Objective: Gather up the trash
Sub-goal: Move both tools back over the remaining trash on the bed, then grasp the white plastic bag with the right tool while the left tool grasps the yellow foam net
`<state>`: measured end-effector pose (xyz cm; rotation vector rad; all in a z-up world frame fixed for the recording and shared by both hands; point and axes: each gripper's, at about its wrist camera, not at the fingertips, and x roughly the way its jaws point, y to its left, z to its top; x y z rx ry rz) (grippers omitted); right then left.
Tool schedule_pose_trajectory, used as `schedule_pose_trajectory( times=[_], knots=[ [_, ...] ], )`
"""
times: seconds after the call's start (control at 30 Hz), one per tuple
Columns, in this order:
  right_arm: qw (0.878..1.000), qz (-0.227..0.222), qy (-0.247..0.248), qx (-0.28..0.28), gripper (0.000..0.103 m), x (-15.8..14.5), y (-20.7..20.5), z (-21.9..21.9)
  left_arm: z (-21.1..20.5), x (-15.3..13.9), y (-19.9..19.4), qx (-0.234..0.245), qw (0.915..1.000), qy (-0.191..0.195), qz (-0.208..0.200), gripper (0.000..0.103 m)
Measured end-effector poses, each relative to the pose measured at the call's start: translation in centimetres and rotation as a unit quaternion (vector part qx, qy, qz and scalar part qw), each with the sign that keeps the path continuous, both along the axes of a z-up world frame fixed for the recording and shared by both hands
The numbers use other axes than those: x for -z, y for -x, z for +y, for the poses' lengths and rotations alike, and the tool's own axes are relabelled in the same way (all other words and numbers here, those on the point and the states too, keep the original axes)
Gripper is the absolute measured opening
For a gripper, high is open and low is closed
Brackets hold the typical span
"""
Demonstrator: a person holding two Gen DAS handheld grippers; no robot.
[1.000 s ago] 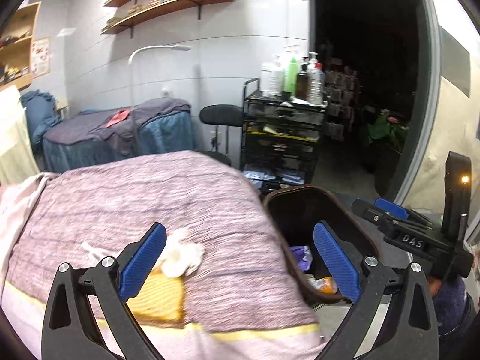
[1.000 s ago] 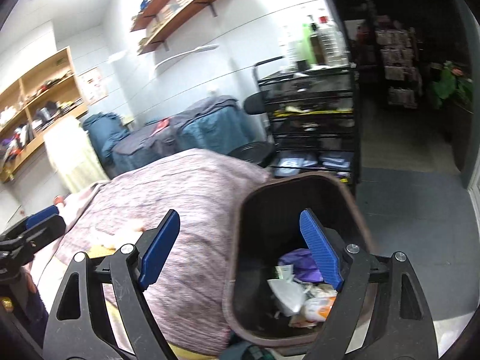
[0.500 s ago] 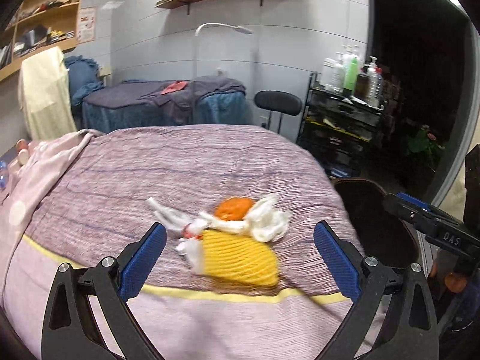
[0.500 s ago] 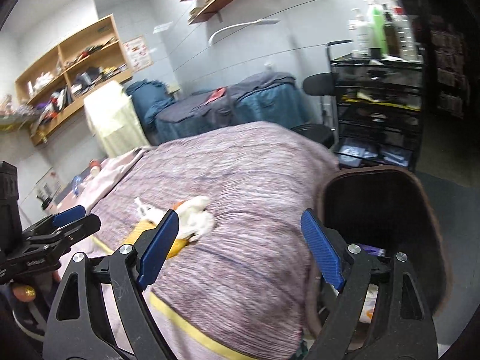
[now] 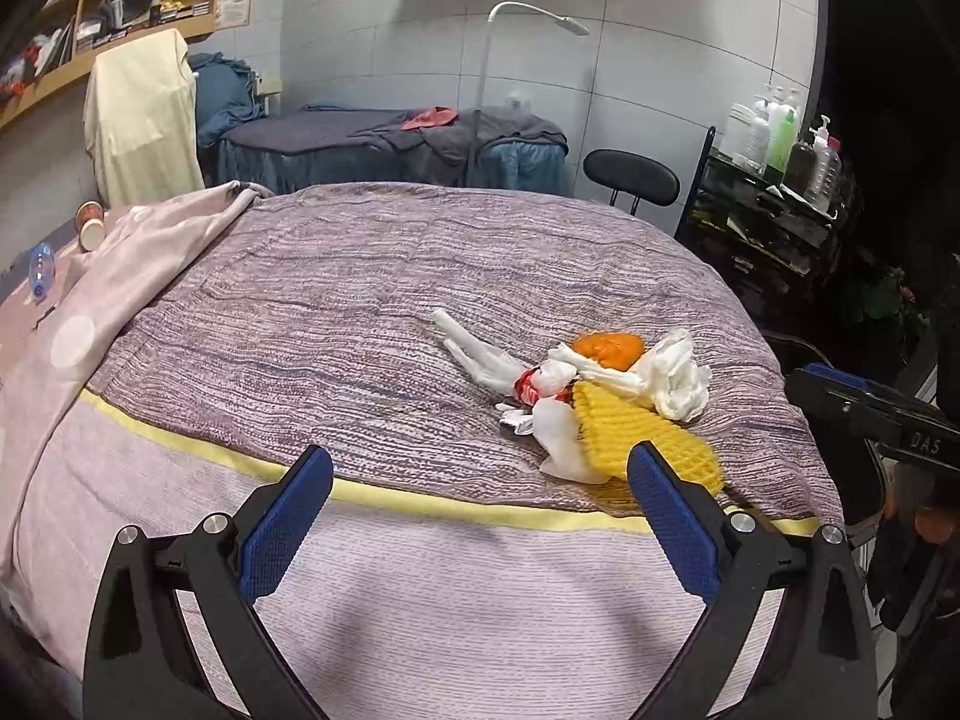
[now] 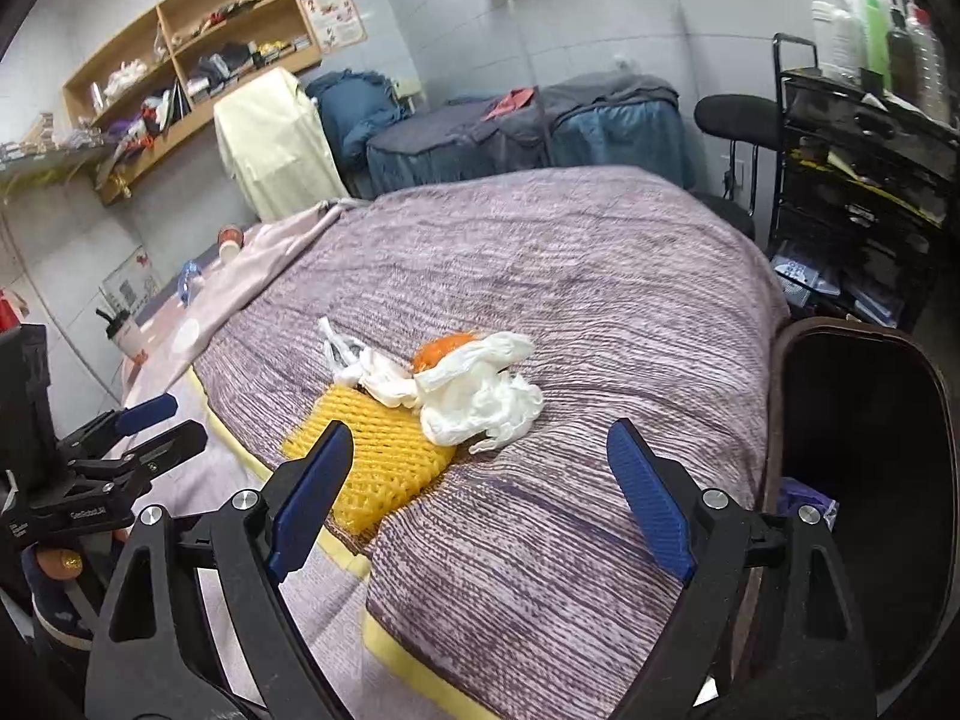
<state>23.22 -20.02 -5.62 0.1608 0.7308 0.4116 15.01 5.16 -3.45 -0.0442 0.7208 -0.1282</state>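
Observation:
A pile of trash lies on the purple bed cover (image 5: 372, 276): a yellow foam net (image 5: 645, 435) (image 6: 378, 456), crumpled white tissue (image 5: 672, 375) (image 6: 480, 402), an orange peel (image 5: 606, 348) (image 6: 441, 348) and a white plastic wrapper (image 5: 480, 354) (image 6: 342, 351). My left gripper (image 5: 480, 516) is open and empty, just short of the pile. My right gripper (image 6: 480, 495) is open and empty, just short of the tissue and net. A dark brown trash bin (image 6: 864, 414) stands at the bed's right side, with some trash inside.
A black trolley (image 5: 774, 222) (image 6: 864, 180) with bottles and a black stool (image 5: 630, 171) stand right of the bed. A second covered bed (image 5: 390, 144) sits behind. A pink cloth (image 5: 138, 264) and cups (image 5: 90, 222) lie at the left. Wooden shelves (image 6: 180, 60) line the wall.
Both grippers have swung left, away from the bin toward the bed. The trash pile now sits in front of both. Both stay open and empty.

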Motion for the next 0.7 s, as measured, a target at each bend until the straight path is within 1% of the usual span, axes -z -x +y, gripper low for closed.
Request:
schedule_pose_trajectory(
  times=[0.17, 0.33, 0.37, 0.4, 0.43, 0.5, 0.53, 0.6, 0.63, 0.7],
  knots=[
    [0.998, 0.022, 0.050, -0.028, 0.086, 0.8, -2.4, 3.2, -0.3, 0.6, -0.7, 0.016, 0.9995, 0.015, 0.022, 0.097],
    [0.992, 0.053, 0.103, -0.049, 0.085, 2.0, -5.4, 5.7, -1.8, 0.9, -0.8, 0.044, 0.9985, 0.009, 0.030, 0.097],
    [0.991, 0.062, 0.110, -0.050, 0.083, 2.3, -6.2, 6.0, -2.1, 1.0, -0.8, 0.050, 0.9982, 0.008, 0.032, 0.097],
    [0.990, 0.071, 0.112, -0.047, 0.078, 2.6, -7.0, 6.1, -2.3, 1.0, -0.8, 0.054, 0.9980, 0.008, 0.033, 0.097],
    [0.989, 0.079, 0.113, -0.046, 0.076, 3.0, -7.5, 6.1, -2.5, 1.1, -0.8, 0.058, 0.9977, 0.009, 0.035, 0.097],
    [0.987, 0.103, 0.110, -0.047, 0.066, 3.8, -8.7, 6.2, -3.1, 1.2, -0.9, 0.065, 0.9971, 0.011, 0.038, 0.097],
    [0.987, 0.111, 0.109, -0.049, 0.063, 4.2, -9.1, 6.1, -3.3, 1.2, -0.9, 0.068, 0.9969, 0.012, 0.039, 0.097],
    [0.986, 0.115, 0.108, -0.053, 0.047, 4.5, -9.3, 6.2, -3.8, 1.4, -0.9, 0.074, 0.9963, 0.008, 0.043, 0.097],
    [0.986, 0.114, 0.105, -0.054, 0.043, 4.6, -9.2, 6.1, -4.1, 1.5, -1.0, 0.077, 0.9960, 0.005, 0.045, 0.097],
    [0.988, 0.109, 0.095, -0.051, 0.031, 4.5, -9.1, 5.8, -4.5, 1.7, -1.1, 0.083, 0.9954, 0.002, 0.048, 0.097]
  ],
)
